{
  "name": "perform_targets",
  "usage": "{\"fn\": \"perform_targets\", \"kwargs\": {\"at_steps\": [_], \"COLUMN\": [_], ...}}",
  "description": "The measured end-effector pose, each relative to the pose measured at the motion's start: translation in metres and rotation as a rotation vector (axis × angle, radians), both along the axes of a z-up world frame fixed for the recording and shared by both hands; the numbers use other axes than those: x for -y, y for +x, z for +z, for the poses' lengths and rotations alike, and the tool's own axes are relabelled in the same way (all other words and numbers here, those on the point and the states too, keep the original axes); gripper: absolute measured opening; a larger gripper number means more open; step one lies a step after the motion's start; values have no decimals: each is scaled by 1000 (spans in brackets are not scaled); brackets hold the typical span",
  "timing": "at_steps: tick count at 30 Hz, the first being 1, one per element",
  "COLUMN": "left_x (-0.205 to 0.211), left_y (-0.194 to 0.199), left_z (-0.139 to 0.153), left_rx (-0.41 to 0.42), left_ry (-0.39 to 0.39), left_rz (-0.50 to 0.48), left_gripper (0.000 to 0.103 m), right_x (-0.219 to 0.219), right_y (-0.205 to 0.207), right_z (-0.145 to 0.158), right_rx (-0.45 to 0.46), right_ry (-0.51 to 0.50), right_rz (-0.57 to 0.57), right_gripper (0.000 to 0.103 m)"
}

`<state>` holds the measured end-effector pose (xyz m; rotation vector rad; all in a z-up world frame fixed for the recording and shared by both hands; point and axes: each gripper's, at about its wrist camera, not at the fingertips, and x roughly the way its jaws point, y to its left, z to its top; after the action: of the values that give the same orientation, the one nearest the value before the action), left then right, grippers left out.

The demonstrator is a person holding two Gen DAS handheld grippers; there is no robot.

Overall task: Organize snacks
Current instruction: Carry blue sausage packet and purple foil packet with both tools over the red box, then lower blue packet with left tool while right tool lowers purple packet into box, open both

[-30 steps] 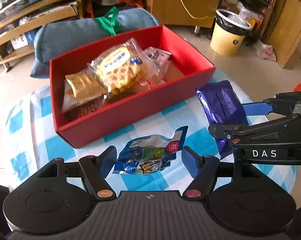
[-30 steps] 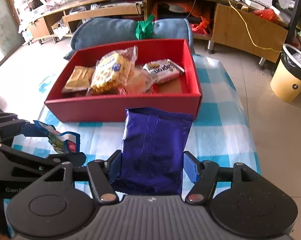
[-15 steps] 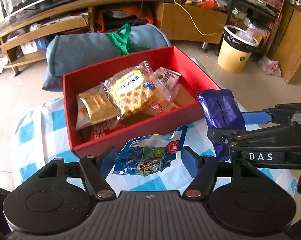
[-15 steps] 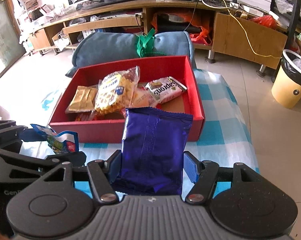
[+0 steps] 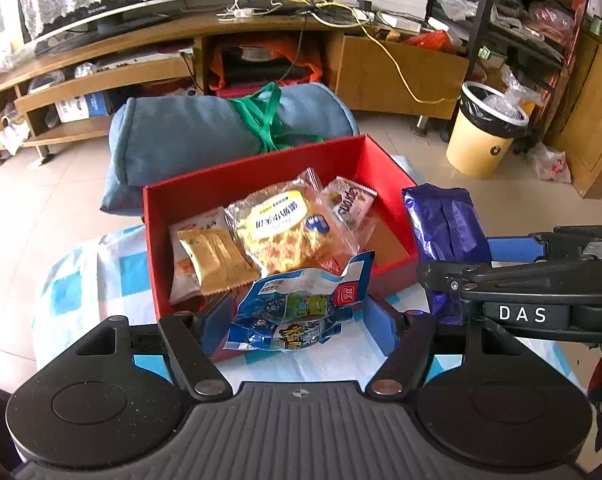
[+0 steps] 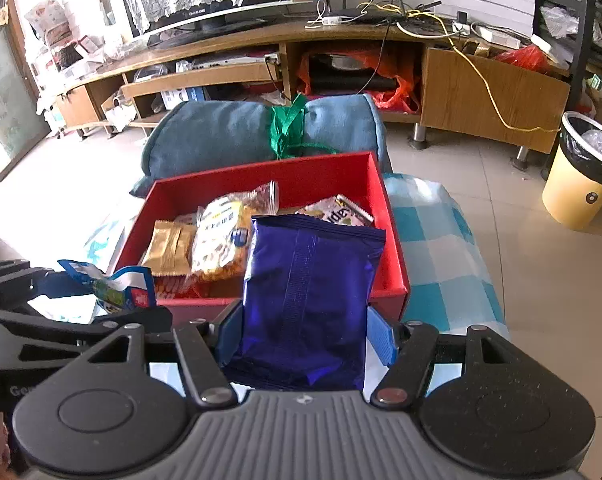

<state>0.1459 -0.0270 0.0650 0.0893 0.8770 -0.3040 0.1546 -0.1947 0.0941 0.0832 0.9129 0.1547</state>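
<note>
The left gripper (image 5: 297,320) is pinching a blue snack packet (image 5: 297,308) between its blue pads, the packet hanging over the near wall of the red box (image 5: 261,160), which lies toward 12 o'clock. The right gripper (image 6: 301,328) is clamping a purple snack bag (image 6: 307,292) that is sticking out toward 12 o'clock, overlapping the box's near right corner above the checked cloth (image 6: 441,248).

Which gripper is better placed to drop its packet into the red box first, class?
Probably the right gripper: its purple packet already overhangs the red box's front wall near bare floor. The left gripper's blue packet sits nearer the front wall.
</note>
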Motion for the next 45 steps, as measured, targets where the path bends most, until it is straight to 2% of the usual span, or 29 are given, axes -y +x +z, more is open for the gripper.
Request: {"fn": "perform_targets", "kwargs": {"at_steps": [17,45], "left_x": [-2,-4], "left_y": [29,59], "left_z": [18,14], "left_rx": [67,79], "left_ry": [-30,-24], "left_rz": [46,113], "left_gripper": [76,76], "right_x": [2,1], "right_y": [32,69], "right_z": [18,12], "right_rx": [71,73], "right_ry": [29,35], "right_rz": [-45,-67], "right_gripper": [63,63]}}
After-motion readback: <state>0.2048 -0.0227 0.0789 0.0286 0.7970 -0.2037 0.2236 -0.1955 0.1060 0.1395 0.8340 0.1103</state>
